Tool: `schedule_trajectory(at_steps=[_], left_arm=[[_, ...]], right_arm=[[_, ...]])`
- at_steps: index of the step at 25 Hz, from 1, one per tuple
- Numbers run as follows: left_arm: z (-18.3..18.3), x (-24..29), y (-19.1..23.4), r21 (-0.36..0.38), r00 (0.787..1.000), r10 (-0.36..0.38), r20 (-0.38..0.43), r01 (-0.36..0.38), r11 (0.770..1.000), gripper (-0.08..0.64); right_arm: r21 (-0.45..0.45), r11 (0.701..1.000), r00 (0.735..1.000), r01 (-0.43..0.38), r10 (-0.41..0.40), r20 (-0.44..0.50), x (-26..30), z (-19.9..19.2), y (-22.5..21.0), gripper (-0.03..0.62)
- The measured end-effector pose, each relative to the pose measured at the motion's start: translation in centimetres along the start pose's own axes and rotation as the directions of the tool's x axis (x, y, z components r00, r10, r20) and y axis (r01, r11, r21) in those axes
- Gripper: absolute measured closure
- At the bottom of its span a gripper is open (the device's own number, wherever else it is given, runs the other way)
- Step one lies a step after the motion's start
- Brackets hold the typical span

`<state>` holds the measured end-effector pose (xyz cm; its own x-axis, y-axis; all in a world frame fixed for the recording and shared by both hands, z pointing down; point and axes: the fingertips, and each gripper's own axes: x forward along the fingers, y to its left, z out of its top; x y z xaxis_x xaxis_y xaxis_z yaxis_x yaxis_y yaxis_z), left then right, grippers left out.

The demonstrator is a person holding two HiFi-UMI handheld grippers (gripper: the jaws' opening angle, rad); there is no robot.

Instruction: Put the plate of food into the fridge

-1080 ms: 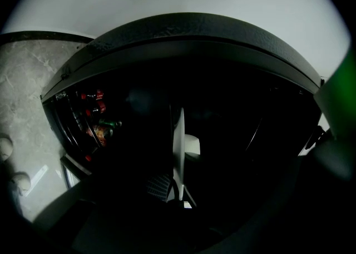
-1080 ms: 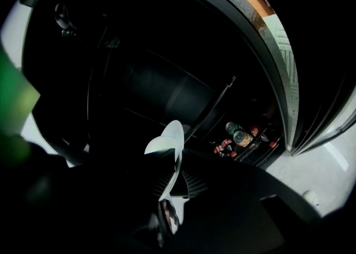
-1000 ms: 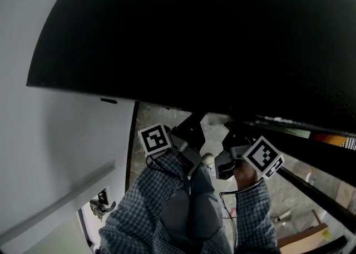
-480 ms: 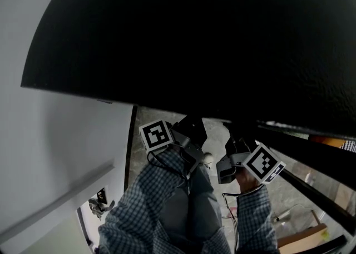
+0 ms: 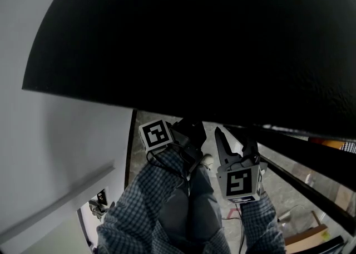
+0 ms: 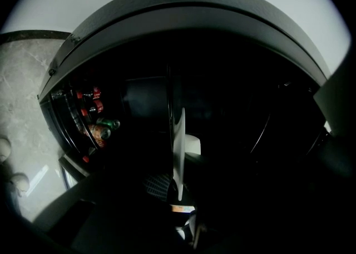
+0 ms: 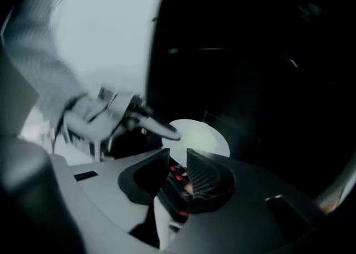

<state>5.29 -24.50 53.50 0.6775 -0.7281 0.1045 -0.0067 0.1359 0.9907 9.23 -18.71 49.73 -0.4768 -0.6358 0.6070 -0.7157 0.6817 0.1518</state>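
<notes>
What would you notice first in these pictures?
A huge black fridge fills most of the head view. In the left gripper view, the left gripper pinches a white plate seen edge-on, with colourful drink cans on a shelf to its left. The right gripper hangs nearby, jaws apart and empty.

Edge-on plate (image 6: pixel 179 136) btwn jaws of left gripper (image 5: pixel 189 135), fridge (image 5: pixel 222 36) ahead. In door rack (image 6: pixel 67 130), L of plate: cans (image 6: pixel 100 129). R of left gripper: right gripper (image 7: pixel 177 170), jaws apart, plate just beyond them.
</notes>
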Motion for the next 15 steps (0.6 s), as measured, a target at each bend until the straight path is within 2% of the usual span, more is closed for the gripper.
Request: schedule_trajectory(at_steps=[1, 2, 3, 4, 5, 6, 7, 13, 15], left_arm=[[0.0, 0.0, 0.0, 0.002, 1.0, 0.001, -0.003, -0.001, 1.0, 0.52], [0.0, 0.1, 0.0, 0.002, 1.0, 0.0, -0.006, 0.0, 1.0, 0.52], [0.0, 0.2, -0.1, 0.0, 1.0, -0.002, -0.008, 0.002, 1.0, 0.52], [0.0, 0.2, -0.1, -0.002, 1.0, -0.003, -0.008, 0.002, 1.0, 0.52], [0.0, 0.1, -0.1, -0.003, 1.0, -0.002, -0.007, 0.002, 1.0, 0.52], [0.0, 0.1, -0.1, -0.004, 1.0, -0.001, -0.006, 0.001, 1.0, 0.52], [0.0, 0.1, -0.1, -0.005, 1.0, -0.001, -0.006, 0.001, 1.0, 0.52], [0.0, 0.1, -0.1, -0.006, 1.0, -0.003, -0.012, 0.003, 1.0, 0.52], [0.0, 0.1, -0.1, -0.008, 1.0, 0.002, -0.016, -0.002, 1.0, 0.52]], right_arm=[[-0.13, 0.991, 0.999, 0.017, -0.021, -0.027, 0.3, -0.3, 0.3, 0.495], [-0.278, 0.96, 0.997, 0.037, -0.054, -0.053, 0.5, -0.8, 0.5, 0.495], [-0.434, 0.899, 0.993, 0.057, -0.097, -0.072, 0.8, -1.2, 0.7, 0.495], [-0.572, 0.817, 0.987, 0.069, -0.139, -0.078, 1.1, -1.5, 0.9, 0.495], [-0.67, 0.739, 0.983, 0.072, -0.166, -0.077, 1.3, -1.7, 1.1, 0.495], [-0.725, 0.685, 0.981, 0.068, -0.178, -0.076, 1.6, -1.9, 1.4, 0.495], [-0.748, 0.661, 0.98, 0.063, -0.183, -0.079, 1.8, -2.0, 1.7, 0.495], [-0.772, 0.633, 0.967, 0.065, -0.232, -0.109, 3.0, -2.2, 1.6, 0.498], [-0.786, 0.615, 0.965, 0.06, -0.238, -0.113, 3.0, -2.2, 1.4, 0.552]])
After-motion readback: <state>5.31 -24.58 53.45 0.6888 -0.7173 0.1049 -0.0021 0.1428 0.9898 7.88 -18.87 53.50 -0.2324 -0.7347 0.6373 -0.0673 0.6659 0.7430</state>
